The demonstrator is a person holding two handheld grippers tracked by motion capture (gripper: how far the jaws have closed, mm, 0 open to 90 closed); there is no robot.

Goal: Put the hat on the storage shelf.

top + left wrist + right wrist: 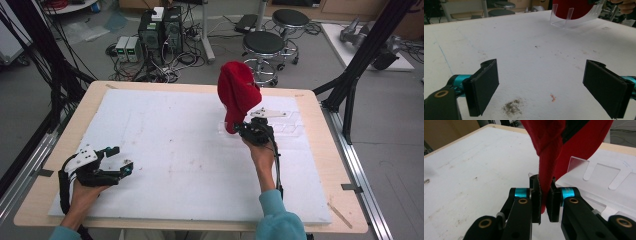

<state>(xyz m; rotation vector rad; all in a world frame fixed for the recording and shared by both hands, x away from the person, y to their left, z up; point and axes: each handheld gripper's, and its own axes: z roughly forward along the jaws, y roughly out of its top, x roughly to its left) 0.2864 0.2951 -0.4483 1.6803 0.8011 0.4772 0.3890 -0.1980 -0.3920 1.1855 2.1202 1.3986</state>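
Red hat (238, 95), raised over tabletop (165, 150) beside clear rack (280, 122).
Right tongs (545, 197) clamped on hanging edge, likely for lifting clear; left tongs (541, 87) apart, idle, low near front edge.

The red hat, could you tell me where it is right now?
The red hat is held up by the right gripper, right of centre in the high view, beside the clear plastic rack.

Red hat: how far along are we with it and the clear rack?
Done: the right gripper has clamped the red hat by its edge and holds it up over the clear rack. In hand: the hat hangs above the rack. Left: probably seating it there and letting go. The left gripper waits open.
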